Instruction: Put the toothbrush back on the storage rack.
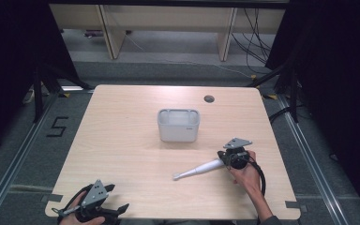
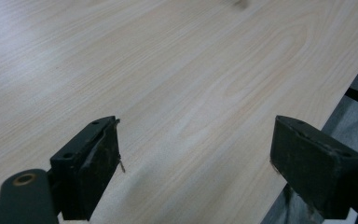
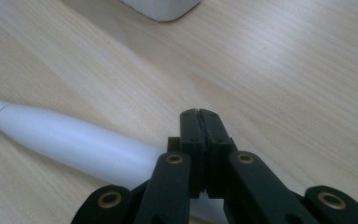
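Claw (image 3: 199, 114) covers toothbrush (image 3: 70, 140) end

- High view sat above the person's edge of the table (image 1: 122, 154), looked forward and down, took in the whole top plus floor and desk legs beyond.
- Left gripper view rode the left gripper (image 2: 196, 163), low and close over bare wood near the table's near edge, looking out between its wide-apart jaws.
- Right gripper view rode the right gripper (image 3: 199, 116), very close to the tabletop, looking along its closed jaws toward the grey bin (image 3: 161, 8), the white electric toothbrush (image 3: 65, 140) right beside.
- Shared: high and right gripper views both caught the toothbrush (image 1: 199, 169) and bin (image 1: 178, 125); all three caught the tabletop.
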